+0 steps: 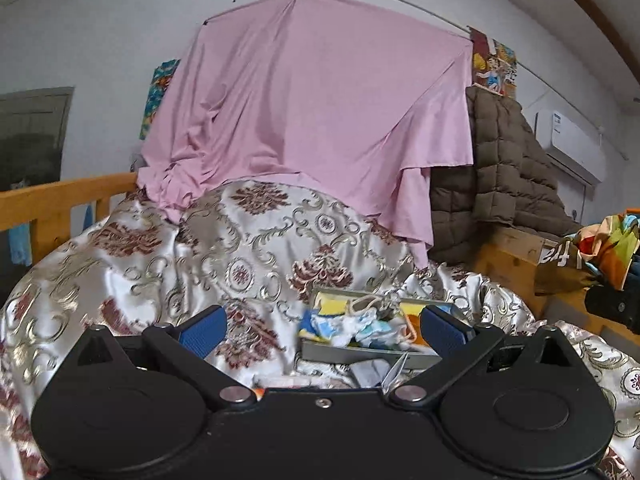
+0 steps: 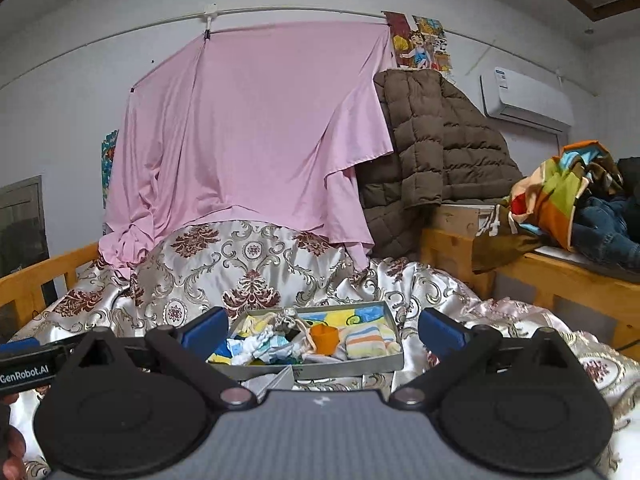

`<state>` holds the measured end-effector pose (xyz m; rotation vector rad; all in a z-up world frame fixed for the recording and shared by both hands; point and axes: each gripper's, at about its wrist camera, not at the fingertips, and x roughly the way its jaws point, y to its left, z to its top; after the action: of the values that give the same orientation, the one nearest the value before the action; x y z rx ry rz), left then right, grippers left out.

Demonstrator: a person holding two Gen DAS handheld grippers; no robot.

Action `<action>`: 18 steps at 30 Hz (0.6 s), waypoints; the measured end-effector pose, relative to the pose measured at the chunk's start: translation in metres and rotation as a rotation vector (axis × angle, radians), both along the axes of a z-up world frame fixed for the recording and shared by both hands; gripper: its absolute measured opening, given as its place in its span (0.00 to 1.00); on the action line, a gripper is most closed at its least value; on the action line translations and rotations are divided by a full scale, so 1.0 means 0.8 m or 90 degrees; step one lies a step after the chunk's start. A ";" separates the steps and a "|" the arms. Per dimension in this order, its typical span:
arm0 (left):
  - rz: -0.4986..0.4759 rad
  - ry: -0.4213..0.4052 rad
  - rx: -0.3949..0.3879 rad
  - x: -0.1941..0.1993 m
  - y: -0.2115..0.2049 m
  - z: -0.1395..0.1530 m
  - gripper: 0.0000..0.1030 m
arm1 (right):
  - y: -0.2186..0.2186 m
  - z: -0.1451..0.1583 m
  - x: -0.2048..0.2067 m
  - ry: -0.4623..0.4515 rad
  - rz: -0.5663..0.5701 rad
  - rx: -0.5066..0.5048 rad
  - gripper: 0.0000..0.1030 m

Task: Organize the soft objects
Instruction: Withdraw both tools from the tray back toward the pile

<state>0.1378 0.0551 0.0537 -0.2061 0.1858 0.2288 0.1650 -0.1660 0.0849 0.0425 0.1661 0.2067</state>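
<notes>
Left gripper (image 1: 323,330) held low and level at the bottom centre of its own view, blue-padded fingers (image 1: 204,330) spread wide apart, nothing between them. Aimed forward over the patterned satin bedspread (image 1: 168,264), slightly left of the grey tray (image 1: 360,354), which sits in the lower centre-right of that frame, partly behind the right blue pad. Seen again at the lower left edge of the right wrist view as a black bar with white lettering (image 2: 28,372), just beside a bit of a hand (image 2: 12,456) in the bottom left corner.

Right gripper (image 2: 320,332) likewise low and level at the bottom centre of its frame, blue fingers (image 2: 206,332) wide apart and empty, pointed straight at the tray (image 2: 316,370) so that the tray lies framed between the two pads, beyond the tips.

Inside the tray: a jumble of soft objects, among them a striped folded sock (image 2: 366,340) at the right, an orange piece (image 2: 324,338) in the middle, and crumpled white and blue cloth (image 2: 260,346) at the left. Grey folded fabric (image 2: 272,380) lying on the bedspread just in front of the tray's near wall.

Pink sheet (image 2: 248,128) hanging across the upper centre, brown quilted coat (image 2: 432,152) to its right, colourful clothes heap (image 2: 560,184) at the right edge.
</notes>
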 end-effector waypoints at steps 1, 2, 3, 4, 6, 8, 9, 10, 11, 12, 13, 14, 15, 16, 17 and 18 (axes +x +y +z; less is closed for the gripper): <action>0.001 0.001 0.001 -0.005 0.000 -0.002 0.99 | 0.001 -0.002 -0.003 0.002 -0.003 0.001 1.00; 0.002 0.000 0.004 -0.008 0.000 -0.004 0.99 | 0.002 -0.005 -0.005 0.004 -0.005 0.001 1.00; 0.004 -0.001 0.009 -0.012 0.000 -0.006 0.99 | 0.004 -0.008 -0.008 0.007 -0.006 -0.001 1.00; 0.007 -0.001 0.014 -0.016 0.000 -0.008 0.99 | 0.005 -0.011 -0.012 0.009 -0.008 -0.003 1.00; 0.019 -0.003 0.021 -0.024 0.001 -0.011 0.99 | 0.009 -0.019 -0.018 0.014 -0.011 -0.013 1.00; 0.022 0.005 0.027 -0.029 0.002 -0.016 0.99 | 0.013 -0.027 -0.024 0.019 -0.017 -0.022 1.00; 0.025 0.010 0.031 -0.032 0.003 -0.018 0.99 | 0.015 -0.031 -0.027 0.023 -0.019 -0.026 1.00; 0.029 0.015 0.036 -0.034 0.003 -0.021 0.99 | 0.017 -0.035 -0.028 0.028 -0.020 -0.027 1.00; 0.033 0.022 0.040 -0.036 0.003 -0.024 0.99 | 0.018 -0.039 -0.030 0.034 -0.019 -0.028 1.00; 0.034 0.029 0.044 -0.038 0.004 -0.028 0.99 | 0.019 -0.043 -0.031 0.039 -0.018 -0.028 1.00; 0.036 0.036 0.047 -0.040 0.005 -0.031 0.99 | 0.021 -0.047 -0.032 0.045 -0.018 -0.030 1.00; 0.038 0.041 0.047 -0.042 0.006 -0.034 0.99 | 0.021 -0.051 -0.034 0.049 -0.018 -0.031 1.00; 0.038 0.047 0.047 -0.043 0.007 -0.037 0.99 | 0.022 -0.055 -0.036 0.052 -0.018 -0.034 1.00; 0.037 0.055 0.047 -0.044 0.008 -0.040 0.99 | 0.023 -0.058 -0.037 0.055 -0.019 -0.037 1.00; 0.037 0.065 0.048 -0.044 0.009 -0.044 0.99 | 0.023 -0.062 -0.037 0.058 -0.021 -0.039 1.00; 0.039 0.072 0.050 -0.045 0.009 -0.047 0.99 | 0.024 -0.065 -0.038 0.063 -0.022 -0.039 1.00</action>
<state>0.1017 0.0622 0.0162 -0.1217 0.2826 0.3085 0.1342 -0.1470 0.0326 -0.0061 0.2698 0.1649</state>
